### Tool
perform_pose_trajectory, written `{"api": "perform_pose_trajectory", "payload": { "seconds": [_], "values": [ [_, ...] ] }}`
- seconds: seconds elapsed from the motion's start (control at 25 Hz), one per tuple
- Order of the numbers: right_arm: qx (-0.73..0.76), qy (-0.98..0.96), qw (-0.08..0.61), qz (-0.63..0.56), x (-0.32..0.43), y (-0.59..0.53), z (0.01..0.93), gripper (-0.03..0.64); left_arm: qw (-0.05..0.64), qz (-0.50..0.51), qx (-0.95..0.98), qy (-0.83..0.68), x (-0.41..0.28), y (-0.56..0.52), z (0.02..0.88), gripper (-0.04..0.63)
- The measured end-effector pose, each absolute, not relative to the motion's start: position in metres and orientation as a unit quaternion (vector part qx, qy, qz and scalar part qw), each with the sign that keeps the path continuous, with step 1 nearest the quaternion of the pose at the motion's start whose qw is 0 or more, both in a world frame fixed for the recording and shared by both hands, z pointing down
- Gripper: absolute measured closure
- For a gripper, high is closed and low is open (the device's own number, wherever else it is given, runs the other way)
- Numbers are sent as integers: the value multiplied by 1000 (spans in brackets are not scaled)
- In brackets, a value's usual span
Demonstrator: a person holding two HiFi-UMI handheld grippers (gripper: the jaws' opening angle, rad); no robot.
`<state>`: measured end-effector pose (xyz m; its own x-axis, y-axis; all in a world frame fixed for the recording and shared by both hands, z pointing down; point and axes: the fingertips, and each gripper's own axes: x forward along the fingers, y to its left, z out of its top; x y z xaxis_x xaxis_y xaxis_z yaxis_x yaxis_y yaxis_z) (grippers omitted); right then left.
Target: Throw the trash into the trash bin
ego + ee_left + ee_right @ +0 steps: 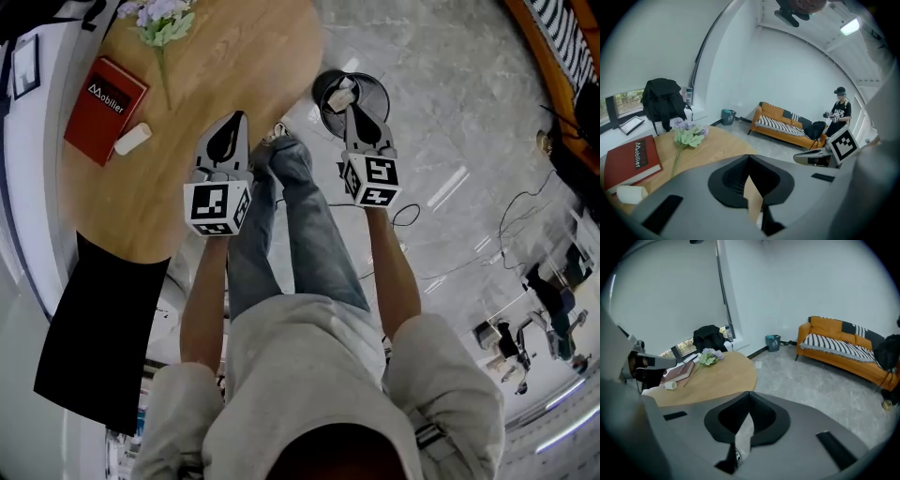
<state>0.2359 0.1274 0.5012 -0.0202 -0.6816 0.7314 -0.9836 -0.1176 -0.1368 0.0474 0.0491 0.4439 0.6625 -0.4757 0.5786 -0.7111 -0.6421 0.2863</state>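
Left tool (239, 122) and right tool (352, 112) sit closed, empty; white wad (131, 139) to their left looks light, crushable; pinch midway

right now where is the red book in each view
Head view: the book lies at upper left, on the wooden table.
Left gripper view: the book is at lower left, large and close.
Right gripper view: the book is small, left of middle, at the table's far end.
Shared landmark: the purple flowers lying beside the book.
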Motion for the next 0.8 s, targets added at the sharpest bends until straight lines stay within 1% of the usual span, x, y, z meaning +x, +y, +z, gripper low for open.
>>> {"api": "perform_pose_trajectory", "payload": {
  "seconds": [0.4,0.8],
  "values": [
    [569,-727,248,294,125,51,488,588,270,194,825,-456,-70,32,440,577],
    [433,-817,281,258,-14,20,481,588,283,155,748,-580,-196,54,427,577]
  ]
}}
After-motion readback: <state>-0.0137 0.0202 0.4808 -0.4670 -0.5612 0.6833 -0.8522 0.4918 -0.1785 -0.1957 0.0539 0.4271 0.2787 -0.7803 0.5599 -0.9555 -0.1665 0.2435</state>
